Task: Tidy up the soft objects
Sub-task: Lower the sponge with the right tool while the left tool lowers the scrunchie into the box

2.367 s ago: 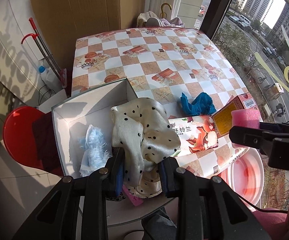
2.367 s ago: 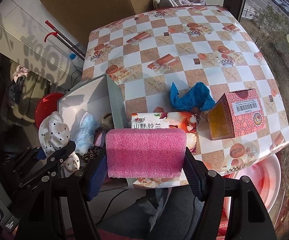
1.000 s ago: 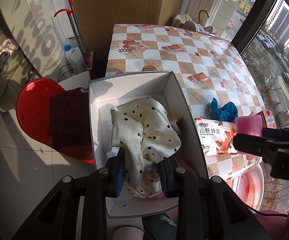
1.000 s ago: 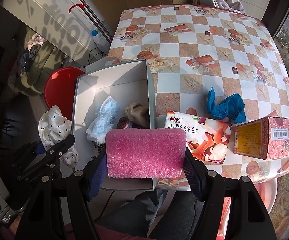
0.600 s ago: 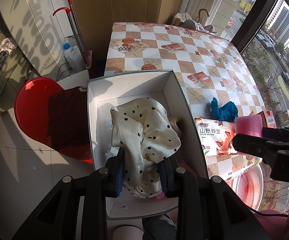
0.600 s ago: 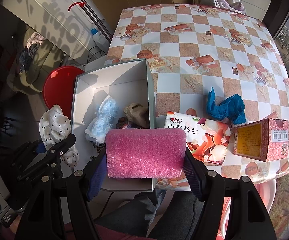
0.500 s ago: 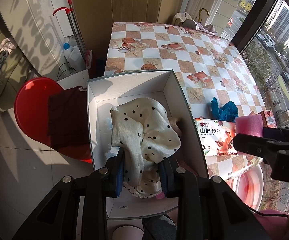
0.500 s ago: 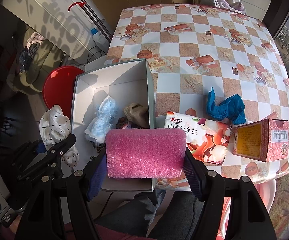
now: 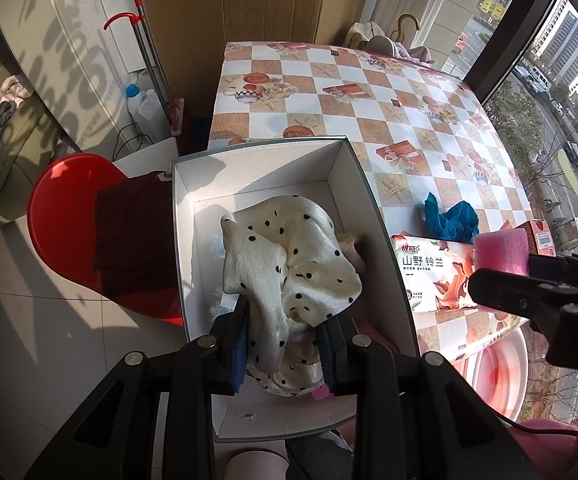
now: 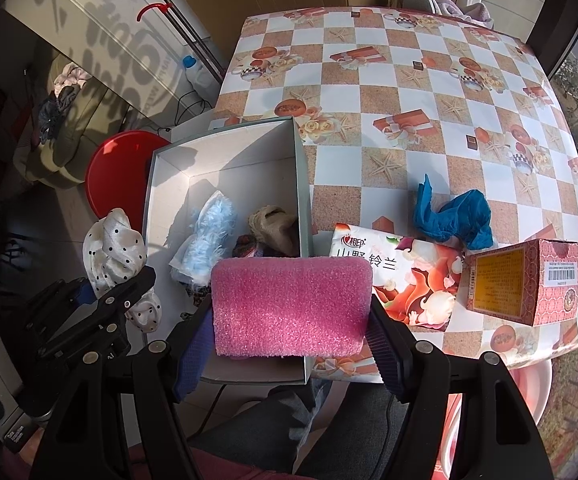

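My left gripper [image 9: 285, 350] is shut on a cream cloth with black dots [image 9: 289, 264] and holds it above the open white box [image 9: 261, 160]. From the right wrist view the cloth [image 10: 117, 256] hangs at the box's left rim [image 10: 225, 136]. My right gripper [image 10: 289, 344] is shut on a pink sponge [image 10: 291, 306], held above the box's near right corner. In the box lie a fluffy light-blue piece [image 10: 205, 236] and a beige piece [image 10: 273, 226]. A blue cloth [image 10: 453, 216] lies on the table.
The checkered table [image 10: 409, 92] also bears a flowered tissue pack [image 10: 405, 280] and a red carton [image 10: 525, 280]. A red stool [image 9: 73, 220] with a dark cloth stands left of the box. A pink basin [image 9: 497, 384] sits below the table's near edge.
Both grippers with their loads swung left from over the table edge to above the box between 2.4 and 1.0 s ago. Since then almost nothing has moved.
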The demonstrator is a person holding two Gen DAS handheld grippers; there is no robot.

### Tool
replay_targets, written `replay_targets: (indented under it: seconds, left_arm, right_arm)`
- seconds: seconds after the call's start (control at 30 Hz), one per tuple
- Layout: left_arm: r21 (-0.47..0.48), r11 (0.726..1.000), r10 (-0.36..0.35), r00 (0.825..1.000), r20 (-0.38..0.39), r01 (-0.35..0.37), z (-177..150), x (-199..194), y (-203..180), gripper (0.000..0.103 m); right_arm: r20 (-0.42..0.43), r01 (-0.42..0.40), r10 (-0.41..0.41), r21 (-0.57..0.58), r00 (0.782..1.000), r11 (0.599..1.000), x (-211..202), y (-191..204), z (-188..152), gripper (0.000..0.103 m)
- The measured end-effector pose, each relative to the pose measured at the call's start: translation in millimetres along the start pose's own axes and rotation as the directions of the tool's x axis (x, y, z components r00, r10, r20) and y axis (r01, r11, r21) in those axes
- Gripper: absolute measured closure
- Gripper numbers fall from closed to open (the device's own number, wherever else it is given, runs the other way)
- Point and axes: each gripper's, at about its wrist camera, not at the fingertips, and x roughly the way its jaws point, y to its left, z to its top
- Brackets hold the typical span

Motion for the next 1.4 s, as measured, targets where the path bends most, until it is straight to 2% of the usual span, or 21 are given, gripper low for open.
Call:
replay_targets:
  seconds: [0.67,1.4]
  left_arm:
    - [-0.040,0.998,0.047,0.997,-0.063,-0.049,-10.5,18.0,12.4,0.070]
    - [-0.043,0.996,0.068,0.992,-0.108,-0.073,-7.3,30.6,13.6,0.070]
  right_arm:
    - [-0.032,-0.015,0.011,-0.111,0.999,0.994,14.3,27.7,3.2,0.032]
    - [-0.039,-0.012,0.006,-0.157,0.999,0.988,26.7,45.0,20.3,0.032]
